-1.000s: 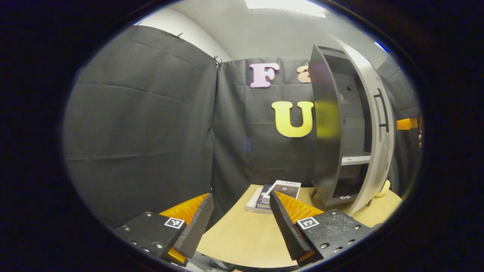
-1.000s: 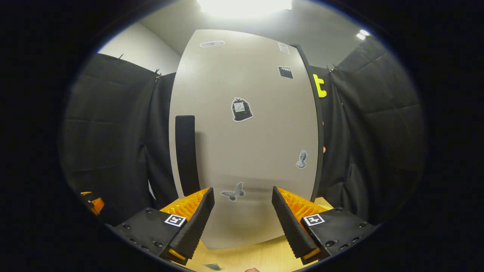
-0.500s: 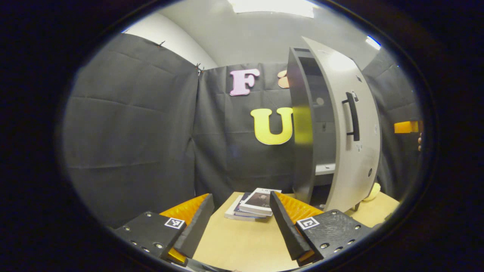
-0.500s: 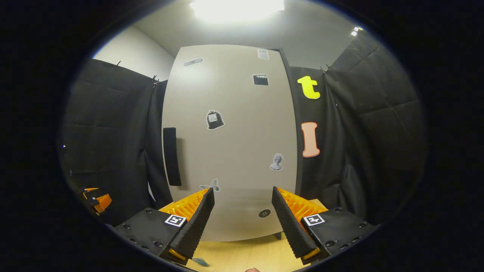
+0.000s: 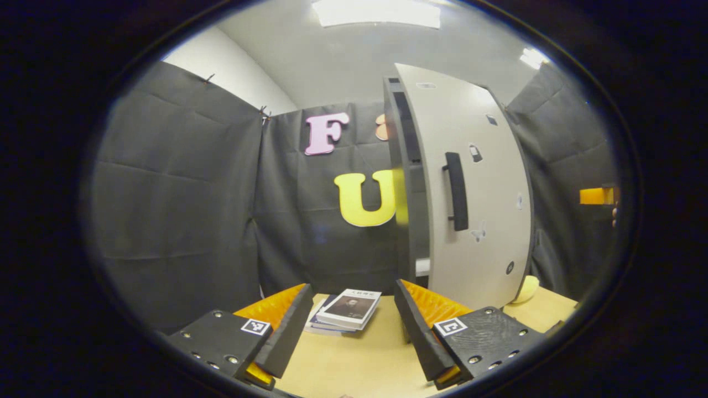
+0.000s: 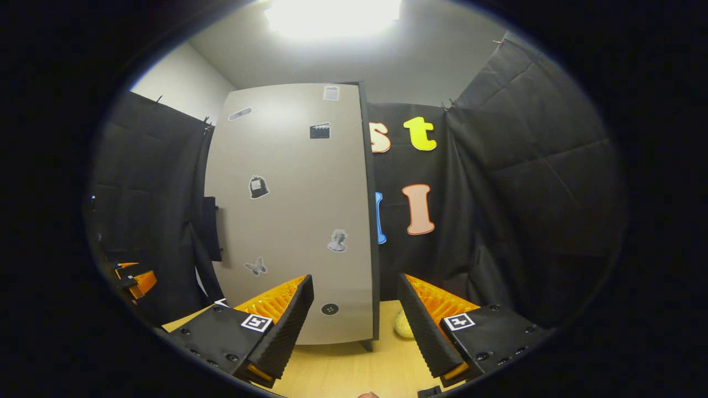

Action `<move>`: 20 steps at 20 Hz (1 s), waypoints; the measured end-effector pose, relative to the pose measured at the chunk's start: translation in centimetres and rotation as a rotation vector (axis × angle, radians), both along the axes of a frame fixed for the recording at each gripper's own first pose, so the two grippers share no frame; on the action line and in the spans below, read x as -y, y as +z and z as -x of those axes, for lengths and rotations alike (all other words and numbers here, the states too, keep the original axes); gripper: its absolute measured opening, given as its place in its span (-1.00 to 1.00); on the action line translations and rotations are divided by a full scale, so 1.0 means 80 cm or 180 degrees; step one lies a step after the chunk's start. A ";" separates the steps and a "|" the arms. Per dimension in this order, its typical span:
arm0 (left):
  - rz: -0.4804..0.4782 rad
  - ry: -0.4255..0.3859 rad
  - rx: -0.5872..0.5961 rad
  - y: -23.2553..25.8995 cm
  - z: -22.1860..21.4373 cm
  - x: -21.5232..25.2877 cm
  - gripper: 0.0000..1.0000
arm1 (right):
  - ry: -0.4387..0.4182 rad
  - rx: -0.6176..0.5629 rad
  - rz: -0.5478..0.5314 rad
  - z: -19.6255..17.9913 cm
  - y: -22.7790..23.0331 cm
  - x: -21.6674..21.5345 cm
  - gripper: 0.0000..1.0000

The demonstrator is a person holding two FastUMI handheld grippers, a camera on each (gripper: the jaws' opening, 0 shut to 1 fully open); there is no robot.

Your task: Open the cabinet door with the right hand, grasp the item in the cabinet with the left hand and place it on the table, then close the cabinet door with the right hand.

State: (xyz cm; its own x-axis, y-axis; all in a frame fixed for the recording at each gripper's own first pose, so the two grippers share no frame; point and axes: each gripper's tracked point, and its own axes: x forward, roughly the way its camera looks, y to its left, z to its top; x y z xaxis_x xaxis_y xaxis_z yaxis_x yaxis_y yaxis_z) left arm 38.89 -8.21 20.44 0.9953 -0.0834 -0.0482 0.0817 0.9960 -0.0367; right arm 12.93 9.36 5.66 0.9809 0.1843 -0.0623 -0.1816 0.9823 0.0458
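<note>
The books [image 5: 347, 310], a small stack, lie flat on the table [image 5: 354, 359] near its far edge, just left of the cabinet [image 5: 406, 182]; the top cover carries a portrait and a line of print too small to read. The door [image 5: 475, 188] is nearly closed, with a narrow dark gap left at its handle side, where a second ago it stood wide and showed the shelves. Its black handle [image 5: 456, 190] is upright near the free edge. Stickers dot the door front: a butterfly [image 6: 255, 266], a bust [image 6: 337, 240], a bag [image 6: 258, 187], a clapperboard [image 6: 319, 131]; none is legible. A pale yellow thing [image 6: 402, 326] sits on the table at the cabinet's right foot. The left gripper [image 5: 354, 320] hangs spread above the table's near edge, holding nothing. The right gripper [image 6: 354, 309] is spread too and empty, now farther back from the door than before, touching nothing. Black cloth closes the booth all round.
</note>
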 end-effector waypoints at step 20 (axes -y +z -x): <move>-0.0028 -0.0188 0.0079 0.039 0.003 0.106 0.84 | -0.0196 -0.0086 0.0116 0.001 -0.047 0.082 0.93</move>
State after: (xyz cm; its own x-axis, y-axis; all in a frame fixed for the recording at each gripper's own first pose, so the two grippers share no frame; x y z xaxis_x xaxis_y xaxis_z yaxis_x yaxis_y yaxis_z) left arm 38.65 -16.67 23.56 0.9896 -0.1418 -0.0247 0.1412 0.9897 -0.0252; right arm 12.82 2.81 1.89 0.9882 0.1207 -0.0946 -0.1199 0.9927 0.0140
